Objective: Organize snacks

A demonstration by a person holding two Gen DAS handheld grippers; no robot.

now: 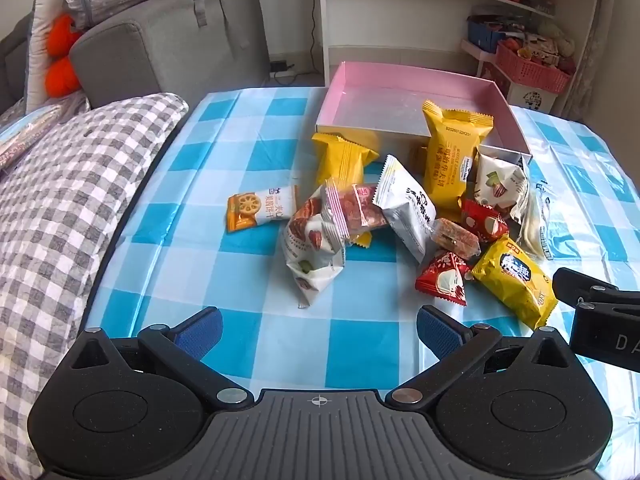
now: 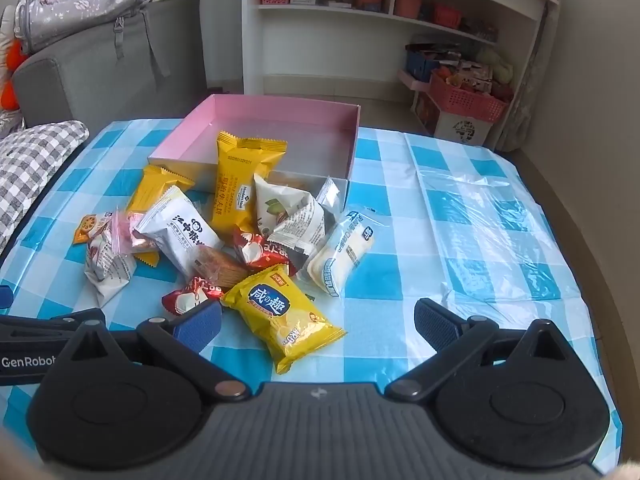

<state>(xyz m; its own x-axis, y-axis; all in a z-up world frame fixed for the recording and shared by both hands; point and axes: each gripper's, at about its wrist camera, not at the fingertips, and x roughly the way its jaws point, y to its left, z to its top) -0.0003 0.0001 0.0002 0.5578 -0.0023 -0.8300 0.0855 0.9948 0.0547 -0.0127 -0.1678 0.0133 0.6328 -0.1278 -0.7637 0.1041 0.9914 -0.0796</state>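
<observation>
Nearest the cameras, both hand-held grippers hung over the blue-and-white checked tablecloth [image 1: 248, 344], tilted downward. The left gripper [image 1: 319, 330] had its blue-padded fingers spread as wide as they go, with only bare cloth between them. The right gripper [image 2: 318, 326] was equally wide open and gripped nothing; the lower end of a yellow snack bag with a blue label [image 2: 280, 312] lay between its fingers, untouched by the pads.

Just beyond, the snacks lay in a loose heap in the middle of the table. A red triangular packet [image 1: 442, 278] sat beside the yellow bag, and a clear-wrapped brown cake [image 1: 454, 238] lay just behind it. A white packet with black characters [image 1: 408, 208] leaned among them, and a white-and-brown pouch [image 1: 310, 248] lay to its left. An orange-and-white lotus-root biscuit packet [image 1: 260, 208] lay apart on the left edge of the heap. A white-and-blue packet [image 2: 344, 252] lay at the right edge.

Farther back, a tall yellow sandwich-biscuit packet [image 1: 454, 152] leaned against the front wall of an open box with a pink inside [image 1: 400, 80], and a second yellow packet [image 1: 340, 158] lay just in front of that wall. No snack could be seen inside the box.

Behind the table stood a white shelf unit [image 2: 400, 12] and a grey sofa [image 1: 168, 48].
</observation>
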